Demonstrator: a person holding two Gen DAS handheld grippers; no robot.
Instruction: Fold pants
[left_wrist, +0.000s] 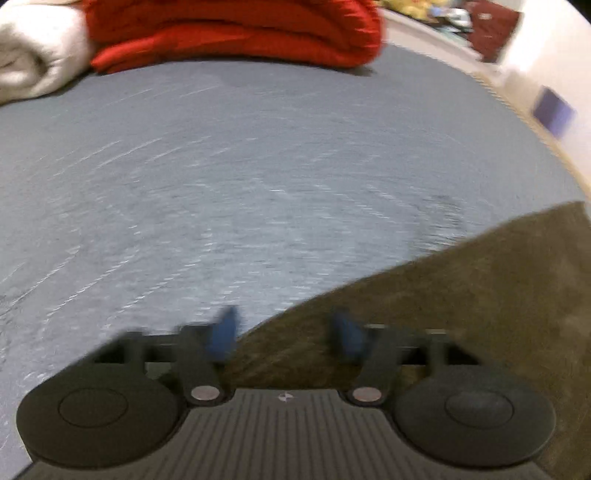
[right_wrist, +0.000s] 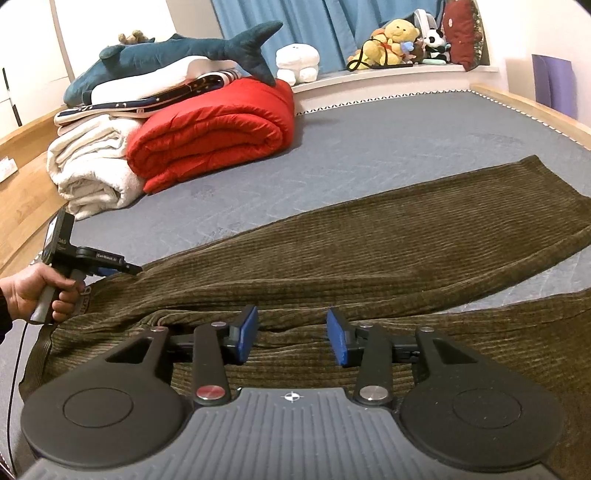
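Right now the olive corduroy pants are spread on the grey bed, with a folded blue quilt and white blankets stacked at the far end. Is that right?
Not quite: the quilt is red, not blue, as the right wrist view shows. The rest holds: the olive corduroy pants lie spread on the grey bed, and the white blankets sit beside the quilt at the far end.

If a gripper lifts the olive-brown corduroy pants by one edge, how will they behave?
The olive-brown corduroy pants would probably droop: they lie limp, with soft folds. The ribbed cloth looks thick, so likely rather heavy, and not slippery on the grey bed sheet.
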